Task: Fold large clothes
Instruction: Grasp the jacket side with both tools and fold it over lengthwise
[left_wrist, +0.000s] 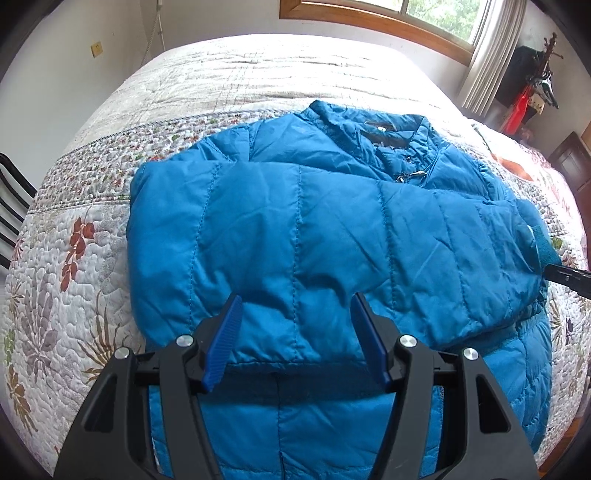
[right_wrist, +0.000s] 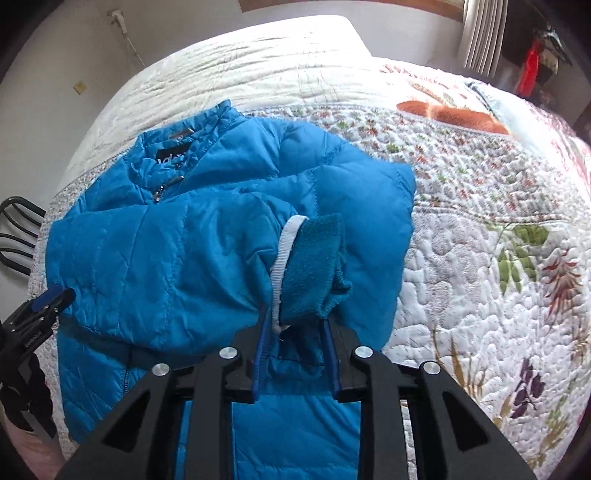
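Observation:
A blue quilted puffer jacket (left_wrist: 314, 221) lies face up on the bed, collar away from me, with a sleeve folded across its chest. My left gripper (left_wrist: 295, 306) is open just above the folded sleeve's near edge, holding nothing. My right gripper (right_wrist: 295, 317) is shut on the sleeve cuff (right_wrist: 314, 266), a fleece-lined end with a white trim band, at the jacket's right side. The jacket (right_wrist: 177, 251) fills the left of the right wrist view, where the left gripper (right_wrist: 48, 299) shows at the far left. The right gripper's tip (left_wrist: 569, 275) shows at the right edge of the left wrist view.
The bed has a floral quilt (left_wrist: 74, 258) with a plain white part (left_wrist: 258, 74) further back. A black chair (left_wrist: 11, 206) stands at the bed's left. A window with curtain (left_wrist: 487, 48) and dark furniture (left_wrist: 569, 162) are behind on the right.

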